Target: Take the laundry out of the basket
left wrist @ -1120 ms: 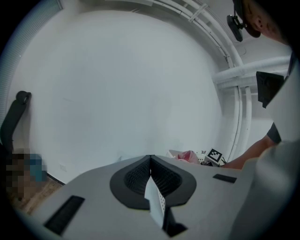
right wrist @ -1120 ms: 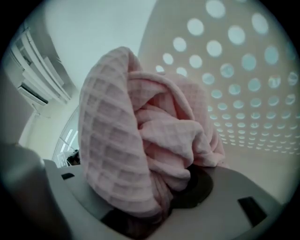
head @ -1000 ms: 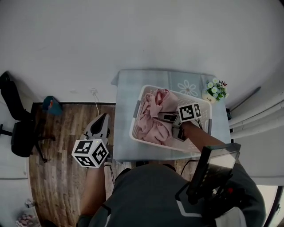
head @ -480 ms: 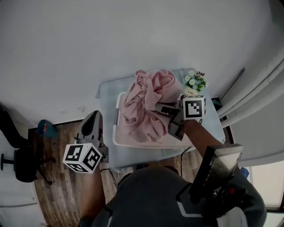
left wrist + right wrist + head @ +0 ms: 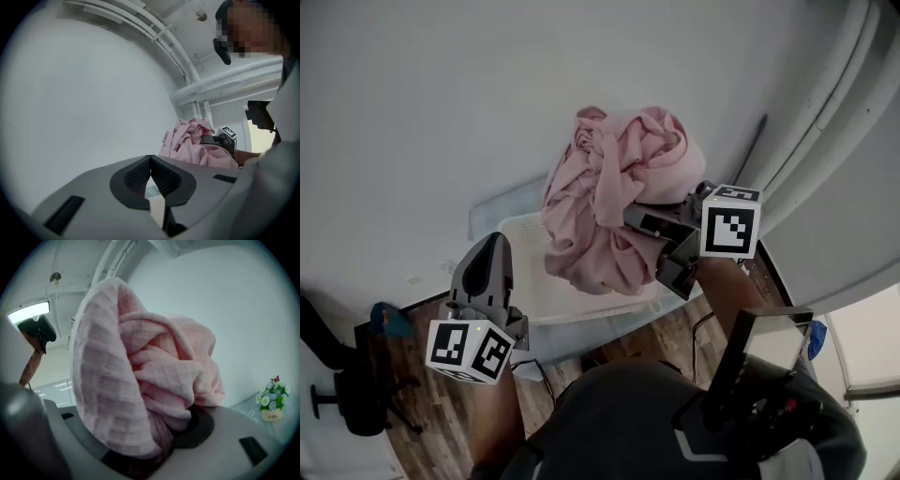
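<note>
Above the one white basket [image 5: 530,281], you hold a single pink laundry bundle [image 5: 614,202] up in front of the wall. Its lowest folds hang over the basket's inside, and it cannot be told whether they touch the bottom. Your right gripper [image 5: 654,246] has the bundle. In the right gripper view its jaws are clamped on a thick fold of the waffle-weave cloth, which spills over them and hides both pads. You cannot count the garments, since the cloth is crumpled into one mass. It also covers the basket's far rim and right side. Your left gripper [image 5: 494,246] is near the basket's left end, apart from the cloth, with its jaws closed tip to tip on nothing. One grey table [image 5: 492,214] bears the basket and is mostly hidden. One small pot of flowers [image 5: 271,405] shows only in the right gripper view, low at the right.
</note>
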The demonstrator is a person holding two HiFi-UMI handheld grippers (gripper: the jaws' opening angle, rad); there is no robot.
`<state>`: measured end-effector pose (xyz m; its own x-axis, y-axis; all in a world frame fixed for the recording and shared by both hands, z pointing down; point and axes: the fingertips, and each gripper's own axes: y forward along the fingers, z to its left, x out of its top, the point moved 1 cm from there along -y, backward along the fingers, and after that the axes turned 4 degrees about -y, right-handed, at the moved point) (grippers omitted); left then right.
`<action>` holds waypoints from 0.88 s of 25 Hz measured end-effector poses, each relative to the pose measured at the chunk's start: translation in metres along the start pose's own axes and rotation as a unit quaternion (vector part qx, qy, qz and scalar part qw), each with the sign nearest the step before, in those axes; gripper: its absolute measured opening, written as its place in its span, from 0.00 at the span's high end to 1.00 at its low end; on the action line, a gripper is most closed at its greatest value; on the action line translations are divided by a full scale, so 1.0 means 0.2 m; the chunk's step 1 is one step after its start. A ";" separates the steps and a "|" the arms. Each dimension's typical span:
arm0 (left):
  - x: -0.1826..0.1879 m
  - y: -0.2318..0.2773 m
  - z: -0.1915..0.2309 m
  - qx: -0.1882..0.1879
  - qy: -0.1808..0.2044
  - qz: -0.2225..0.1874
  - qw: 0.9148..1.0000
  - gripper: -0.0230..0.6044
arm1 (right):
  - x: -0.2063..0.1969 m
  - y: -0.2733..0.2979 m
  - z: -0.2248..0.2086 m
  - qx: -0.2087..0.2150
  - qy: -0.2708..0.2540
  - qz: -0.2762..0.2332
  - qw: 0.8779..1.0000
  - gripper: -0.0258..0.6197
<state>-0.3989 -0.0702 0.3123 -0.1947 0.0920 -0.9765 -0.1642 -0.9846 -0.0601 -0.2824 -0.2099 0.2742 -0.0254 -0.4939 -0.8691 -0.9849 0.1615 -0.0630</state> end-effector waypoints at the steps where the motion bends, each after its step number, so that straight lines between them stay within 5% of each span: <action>1: 0.00 0.01 0.00 -0.007 0.002 -0.004 1.000 0.95 | 0.01 -0.01 0.00 -0.007 -0.004 -0.008 1.000 0.53; 7: 0.01 0.08 0.02 -0.049 0.001 -0.009 0.999 0.95 | 0.05 -0.02 0.02 -0.044 -0.026 -0.035 0.998 0.53; 13: -0.01 -0.01 -0.01 -0.006 0.001 0.002 1.000 0.95 | 0.05 0.00 0.03 -0.022 -0.022 -0.019 0.999 0.53; 22: -0.07 0.08 -0.05 -0.026 -0.005 0.002 1.000 0.95 | 0.07 -0.06 -0.01 -0.078 -0.077 -0.024 0.994 0.53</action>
<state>-0.3883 -0.0881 0.3224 -0.2040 0.0898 -0.9748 -0.1124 -0.9913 -0.0678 -0.2719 -0.2205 0.2648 0.0376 -0.3601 -0.9322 -0.9992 0.0007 -0.0405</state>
